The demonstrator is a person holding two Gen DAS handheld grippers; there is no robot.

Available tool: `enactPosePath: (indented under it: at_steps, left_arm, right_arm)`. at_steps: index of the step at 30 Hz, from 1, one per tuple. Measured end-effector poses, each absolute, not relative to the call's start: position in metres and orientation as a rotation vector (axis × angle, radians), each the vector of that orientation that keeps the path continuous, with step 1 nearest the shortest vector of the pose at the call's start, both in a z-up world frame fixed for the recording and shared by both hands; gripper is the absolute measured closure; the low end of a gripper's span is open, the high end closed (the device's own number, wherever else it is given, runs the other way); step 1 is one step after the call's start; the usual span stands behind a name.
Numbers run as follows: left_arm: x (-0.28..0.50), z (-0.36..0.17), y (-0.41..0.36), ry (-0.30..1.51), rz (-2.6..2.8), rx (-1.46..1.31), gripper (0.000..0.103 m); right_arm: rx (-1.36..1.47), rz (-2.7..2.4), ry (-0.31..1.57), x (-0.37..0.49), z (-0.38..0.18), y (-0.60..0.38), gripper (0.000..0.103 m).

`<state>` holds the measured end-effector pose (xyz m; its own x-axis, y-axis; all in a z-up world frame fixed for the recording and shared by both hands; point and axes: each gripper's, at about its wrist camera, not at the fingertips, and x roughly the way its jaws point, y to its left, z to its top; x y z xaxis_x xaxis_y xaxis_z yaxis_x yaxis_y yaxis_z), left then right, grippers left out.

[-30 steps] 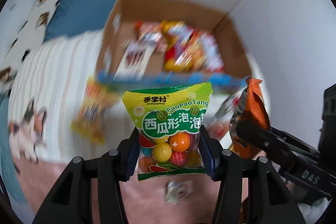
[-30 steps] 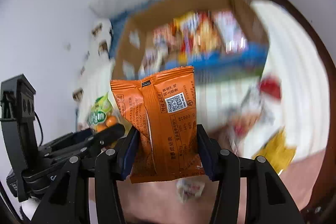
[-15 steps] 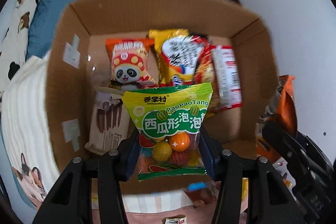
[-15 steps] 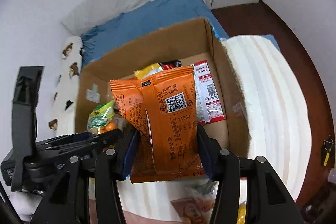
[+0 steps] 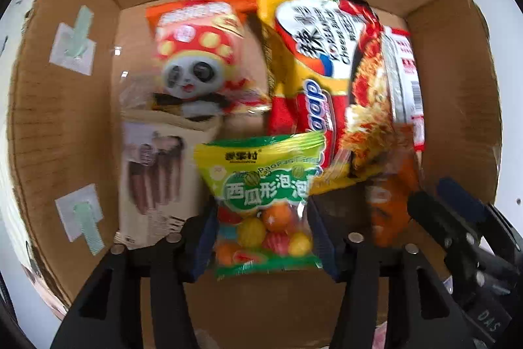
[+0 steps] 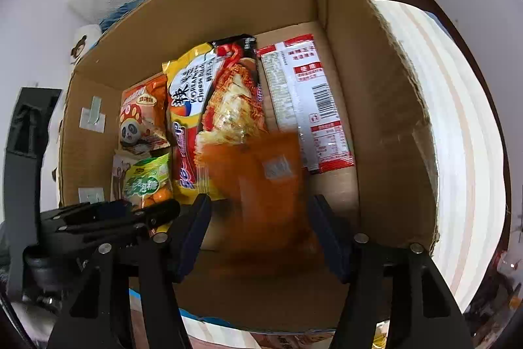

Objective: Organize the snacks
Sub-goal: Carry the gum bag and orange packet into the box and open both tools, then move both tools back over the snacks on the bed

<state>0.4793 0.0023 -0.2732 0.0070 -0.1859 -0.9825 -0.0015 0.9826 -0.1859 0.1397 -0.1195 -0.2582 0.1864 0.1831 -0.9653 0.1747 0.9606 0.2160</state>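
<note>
My left gripper (image 5: 261,234) is shut on a green and yellow bubble-gum candy bag (image 5: 261,198) and holds it inside the cardboard box (image 5: 65,120). My right gripper (image 6: 260,228) stands over the box (image 6: 385,126); the orange snack packet (image 6: 261,185) between its fingers is motion-blurred and looks to be slipping down, so its hold is unclear. The candy bag (image 6: 147,182) and left gripper (image 6: 108,218) also show in the right wrist view. The orange packet (image 5: 389,205) and right gripper (image 5: 457,228) show at the right of the left wrist view.
In the box lie a panda snack bag (image 5: 199,61), a beige chocolate-stick pack (image 5: 153,179), a yellow noodle pack (image 5: 310,71), a red noodle pack (image 5: 369,94) and a white-and-red packet (image 6: 304,100). A striped cloth (image 6: 457,120) lies right of the box.
Both grippers have moved forward and down into the box with their packets. The orange packet is now blurred and sits lower between the right fingers.
</note>
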Motion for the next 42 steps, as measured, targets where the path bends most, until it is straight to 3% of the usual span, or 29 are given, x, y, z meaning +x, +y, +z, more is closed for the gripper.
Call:
enactPosePath:
  at_steps: [2, 3, 6, 18, 30, 42]
  left_arm:
    - [0.48, -0.27, 0.009, 1.539, -0.13, -0.157, 0.019]
    - [0.48, -0.268, 0.01, 1.535, -0.129, -0.159, 0.015]
    - [0.483, -0.262, 0.018, 1.519, -0.112, -0.16, 0.015]
    - [0.452, -0.202, 0.041, 1.33, -0.071, -0.106, 0.015]
    - [0.362, -0.128, 0.046, 1.033, -0.011, -0.069, 0.015]
    - [0.3, -0.083, 0.051, 0.907, -0.001, -0.07, 0.015]
  right_arm:
    - [0.272, 0.009, 1.394, 0.14, -0.256, -0.112, 0.027]
    - [0.248, 0.01, 1.394, 0.141, -0.254, -0.107, 0.019]
    - [0.207, -0.01, 1.378, 0.142, -0.251, -0.101, 0.005]
    - [0.206, -0.022, 1.33, 0.121, -0.226, -0.105, 0.005]
    - [0.112, -0.034, 1.099, 0.053, -0.165, -0.097, 0.005]
    - [0.119, -0.009, 0.934, -0.012, -0.106, -0.087, 0.005]
